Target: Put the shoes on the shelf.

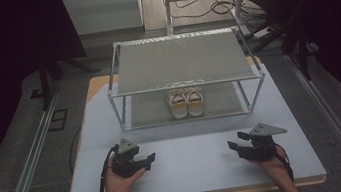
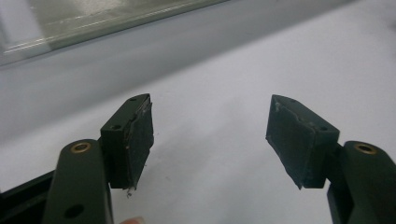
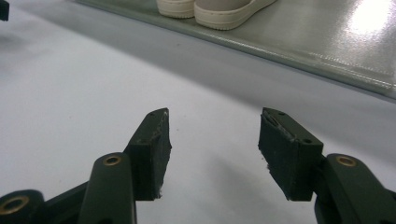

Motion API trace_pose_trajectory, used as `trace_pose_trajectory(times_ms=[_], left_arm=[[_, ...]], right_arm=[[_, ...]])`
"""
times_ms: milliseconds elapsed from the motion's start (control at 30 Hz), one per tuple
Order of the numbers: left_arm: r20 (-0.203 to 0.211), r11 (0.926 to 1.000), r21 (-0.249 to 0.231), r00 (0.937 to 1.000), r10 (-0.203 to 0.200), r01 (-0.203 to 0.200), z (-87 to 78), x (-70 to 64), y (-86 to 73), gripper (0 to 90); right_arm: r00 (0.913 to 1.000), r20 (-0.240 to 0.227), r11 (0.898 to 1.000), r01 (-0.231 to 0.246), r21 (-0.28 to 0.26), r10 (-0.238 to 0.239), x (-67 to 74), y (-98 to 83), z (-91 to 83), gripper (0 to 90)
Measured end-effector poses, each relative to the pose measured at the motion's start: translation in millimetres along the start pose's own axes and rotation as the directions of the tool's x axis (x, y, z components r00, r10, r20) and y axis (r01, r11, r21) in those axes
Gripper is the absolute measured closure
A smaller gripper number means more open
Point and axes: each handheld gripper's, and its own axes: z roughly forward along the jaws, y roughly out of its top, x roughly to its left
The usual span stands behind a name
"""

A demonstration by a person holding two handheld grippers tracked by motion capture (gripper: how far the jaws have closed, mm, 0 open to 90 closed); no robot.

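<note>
Resting low over the pale grey tabletop (image 1: 194,173), on its near half: the black left gripper (image 1: 150,158) at the left, the black right gripper (image 1: 232,146) at the right, well apart, each held in a hand and pointing inward toward the middle. Standing wide open in the left gripper view, fingers (image 2: 135,140) holding nothing, only bare tabletop between them. Gaping likewise in the right gripper view, fingers (image 3: 152,149) holding nothing. Sitting side by side and touching on the lower shelf of the silver metal two-tier rack (image 1: 181,59), near its middle: the pair of cream-white sneakers with yellow insoles (image 1: 186,102), toes facing the grippers, well apart from both. Showing again at the top edge of the right gripper view: the sneakers' soles (image 3: 219,11) on the shiny shelf.
</note>
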Motion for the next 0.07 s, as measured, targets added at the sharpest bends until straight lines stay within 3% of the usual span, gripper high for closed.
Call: trace_pose_trajectory(times_ms=[67], left_arm=[[-0.005,1.0,0.002,1.0,-0.002,0.002,0.0,1.9,-0.9,30.2]], right_arm=[[1.0,-0.005,1.0,0.009,0.002,-0.009,1.1,-0.4,0.6,42.6]])
